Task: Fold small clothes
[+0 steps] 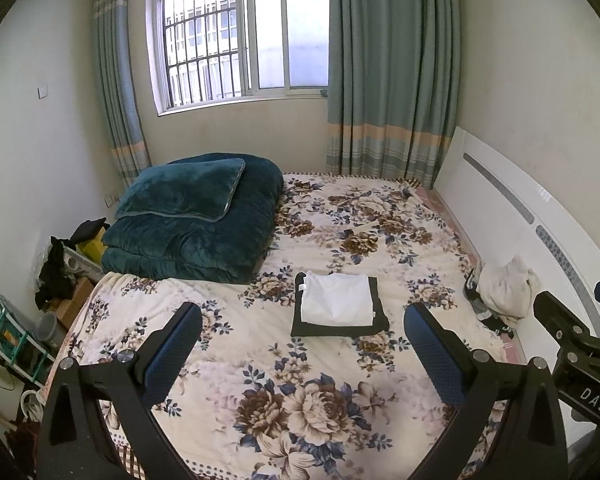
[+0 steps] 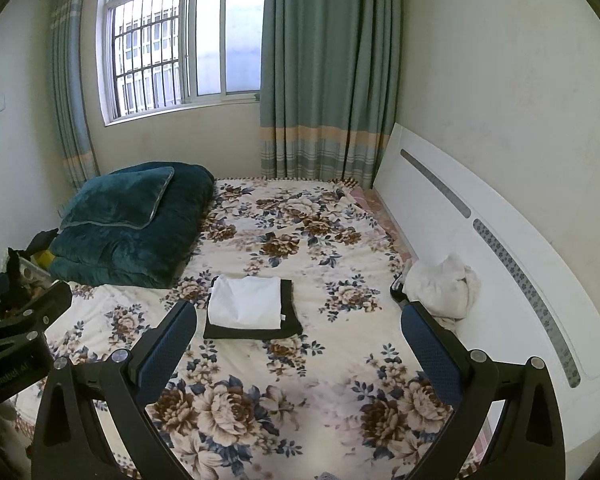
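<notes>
A folded white garment [image 1: 337, 299] [image 2: 246, 301] lies on top of a folded black garment [image 1: 339, 330] [image 2: 252, 332] in the middle of the floral bed. A crumpled cream garment [image 1: 506, 290] [image 2: 440, 288] sits in a heap by the white headboard, with dark clothing [image 1: 474, 292] under its left side. My left gripper [image 1: 302, 330] hovers open above the bed, short of the folded stack, empty. My right gripper [image 2: 298, 330] is also open and empty, the stack between its fingers further off. Each gripper shows at the edge of the other's view.
A folded teal quilt with a pillow [image 1: 196, 216] [image 2: 132, 224] takes up the far left corner of the bed [image 1: 300, 400]. The white headboard [image 2: 480, 240] runs along the right. Boxes and clutter [image 1: 60, 272] stand on the floor at the left.
</notes>
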`<state>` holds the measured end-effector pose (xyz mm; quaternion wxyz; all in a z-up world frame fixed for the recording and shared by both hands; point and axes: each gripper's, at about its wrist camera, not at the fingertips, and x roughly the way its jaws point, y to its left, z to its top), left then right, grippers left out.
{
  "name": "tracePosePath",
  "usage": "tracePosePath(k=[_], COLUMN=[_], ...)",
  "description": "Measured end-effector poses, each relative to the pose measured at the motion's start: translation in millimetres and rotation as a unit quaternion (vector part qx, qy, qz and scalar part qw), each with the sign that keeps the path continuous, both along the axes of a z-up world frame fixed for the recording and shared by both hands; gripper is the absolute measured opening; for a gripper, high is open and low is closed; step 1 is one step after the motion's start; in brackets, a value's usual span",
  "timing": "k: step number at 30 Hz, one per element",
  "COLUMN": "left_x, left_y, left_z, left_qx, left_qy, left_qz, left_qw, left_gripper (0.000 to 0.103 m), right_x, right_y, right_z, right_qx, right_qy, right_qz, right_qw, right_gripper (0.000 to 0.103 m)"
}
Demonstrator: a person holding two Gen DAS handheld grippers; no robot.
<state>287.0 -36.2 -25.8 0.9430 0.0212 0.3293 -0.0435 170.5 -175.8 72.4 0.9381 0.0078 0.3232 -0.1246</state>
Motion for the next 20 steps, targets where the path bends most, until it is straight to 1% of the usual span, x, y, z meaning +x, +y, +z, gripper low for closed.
tracePosePath(k=[20], left_x=[-0.7], left_y=[1.3], left_z=[7.9], left_qx=[0.000], left_qy=[-0.003], left_qz=[0.003], left_qw=[1.0000], left_gripper=[0.103], right_x=[-1.4], right_y=[6.0], right_z=[-1.3], right_qx=[0.002], right_qy=[-0.001], right_qz=[-0.001], right_qw=[1.000], right_gripper=[0.103])
